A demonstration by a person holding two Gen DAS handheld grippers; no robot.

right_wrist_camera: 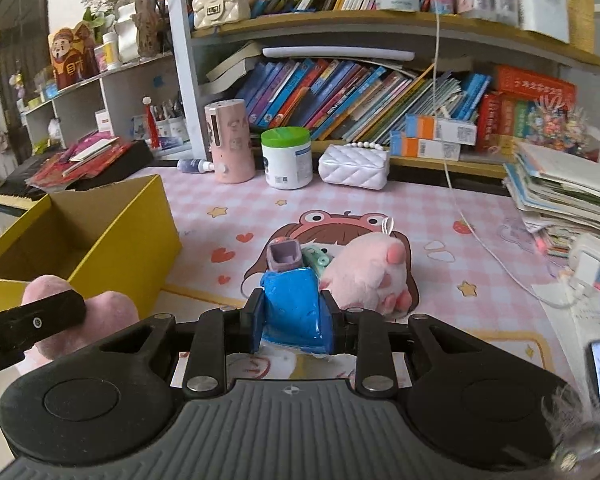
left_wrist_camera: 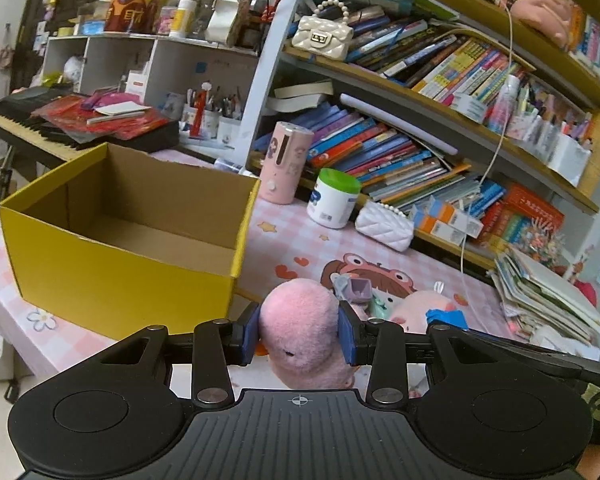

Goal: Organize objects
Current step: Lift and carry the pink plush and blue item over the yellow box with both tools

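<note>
My left gripper [left_wrist_camera: 299, 334] is shut on a pink plush toy [left_wrist_camera: 300, 320], held above the mat just right of the open yellow cardboard box [left_wrist_camera: 116, 276]. The box looks empty inside. My right gripper [right_wrist_camera: 293, 320] is shut on a blue soft packet [right_wrist_camera: 294, 312]. Just beyond it on the mat lie a small purple cup-like object [right_wrist_camera: 284, 255], a mint green item [right_wrist_camera: 318, 256] and a pink plush paw toy [right_wrist_camera: 374, 272]. The left gripper's plush [right_wrist_camera: 100, 312] shows at the lower left of the right wrist view, beside the box [right_wrist_camera: 112, 240].
A pink cylinder appliance [right_wrist_camera: 230, 144], a green-lidded white jar [right_wrist_camera: 286, 158] and a white quilted purse [right_wrist_camera: 354, 166] stand at the back of the pink mat. Bookshelves rise behind. A paper stack [right_wrist_camera: 564, 196] and white cable [right_wrist_camera: 480, 240] lie at right. A keyboard [left_wrist_camera: 40, 128] sits behind the box.
</note>
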